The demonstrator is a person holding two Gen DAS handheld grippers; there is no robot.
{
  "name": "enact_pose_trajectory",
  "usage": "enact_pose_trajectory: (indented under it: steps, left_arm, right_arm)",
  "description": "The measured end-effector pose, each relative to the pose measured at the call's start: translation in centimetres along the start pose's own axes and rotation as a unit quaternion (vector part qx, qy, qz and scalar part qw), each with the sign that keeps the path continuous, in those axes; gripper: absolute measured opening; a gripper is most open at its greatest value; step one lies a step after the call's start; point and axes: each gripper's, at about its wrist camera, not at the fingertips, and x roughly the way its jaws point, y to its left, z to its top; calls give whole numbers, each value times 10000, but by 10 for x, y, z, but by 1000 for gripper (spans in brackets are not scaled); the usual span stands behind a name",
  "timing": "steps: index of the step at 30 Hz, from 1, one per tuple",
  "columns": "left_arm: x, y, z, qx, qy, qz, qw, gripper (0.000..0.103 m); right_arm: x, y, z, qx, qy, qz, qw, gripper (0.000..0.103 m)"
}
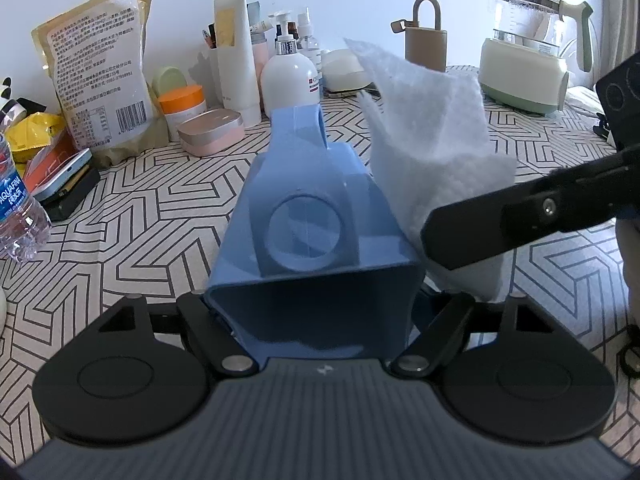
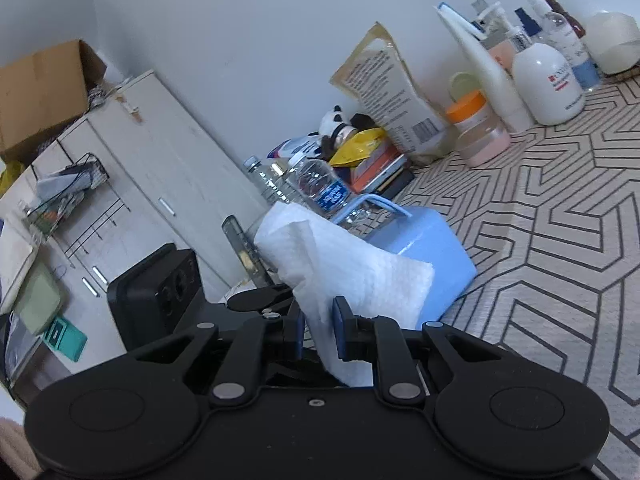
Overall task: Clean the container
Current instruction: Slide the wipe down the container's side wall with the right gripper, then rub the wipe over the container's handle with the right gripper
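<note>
Black right tool [image 2: 319, 334] clamped on a crumpled white paper towel [image 2: 352, 276], towel against a light blue plastic container with handle [image 2: 430, 248], container above the geometric-patterned tabletop [image 2: 560, 240], clear water bottles [image 2: 320, 190] behind

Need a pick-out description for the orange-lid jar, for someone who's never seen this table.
Start at the big tan food pouch leaning on the wall, left end of the patterned tablecloth. Just right of it stands the jar: translucent, the only orange lid, behind the flat pink case.
</note>
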Motion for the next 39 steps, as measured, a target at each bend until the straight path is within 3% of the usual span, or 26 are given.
enact_pose_trajectory:
  steps: [15, 17, 20, 28, 36, 39]
  left_arm:
    - [-1, 2, 0, -87, -52, -32, 9999, 75]
    - [-1, 0, 0, -42, -51, -25, 10000, 75]
    - [0, -2, 0, 12, -42, 8, 10000, 75]
    - [-2, -13, -1, 302, -80, 27, 9995, 75]
    - [-1, -7, -1, 102, -21, 0, 9999, 76]
    - [3, -7, 1, 45, 58, 77, 9999, 83]
  right_arm:
    - [13, 34, -20, 239, -54, -533, 9983, 23]
    - [14, 42, -22, 201, -91, -494, 9985, 22]
    - [16, 57, -23, 105, -145, -406, 9990, 8]
    - [35, 108, -19, -254, -168, -258, 9992, 8]
    - [70, 156, -11, -740, 37, -750, 9944, 7]
    - [71, 162, -14, -670, -43, -717, 9952, 7]
